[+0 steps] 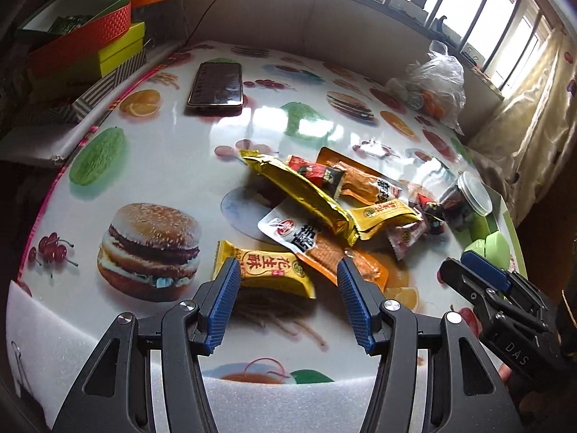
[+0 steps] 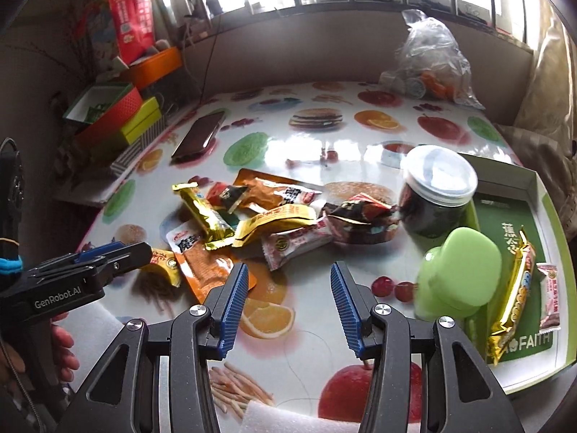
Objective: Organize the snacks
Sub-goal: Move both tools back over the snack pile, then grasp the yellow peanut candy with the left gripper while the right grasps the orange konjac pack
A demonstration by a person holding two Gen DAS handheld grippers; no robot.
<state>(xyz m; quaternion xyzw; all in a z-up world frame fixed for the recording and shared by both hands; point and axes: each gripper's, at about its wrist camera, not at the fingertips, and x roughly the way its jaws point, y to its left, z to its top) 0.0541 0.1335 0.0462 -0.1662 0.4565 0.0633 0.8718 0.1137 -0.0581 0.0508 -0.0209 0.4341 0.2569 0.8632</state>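
Fruit-printed tabletop (image 1: 173, 166): snacks heaped mid-table, green-rimmed box (image 2: 541, 195) at its right edge. Left gripper (image 1: 288, 285), wide open and empty, straddles the yellow peanut-crisp packet (image 1: 263, 270); right gripper (image 2: 288, 288) is open, empty. Next, likely close on the packet.

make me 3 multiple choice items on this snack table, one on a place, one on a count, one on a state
1. Where does the phone lie?
A. far side of the table, beyond the snack pile
B. inside the green box
C. under the jar

2. How many snacks lie in the green box?
A. none
B. two
C. five

3. How are the left gripper fingers?
A. shut on a packet
B. open, around the yellow packet
C. out of view

Answers: 1 A, it lies past the pile; 2 B, a gold bar and a pink packet; 3 B, blue pads stand apart.
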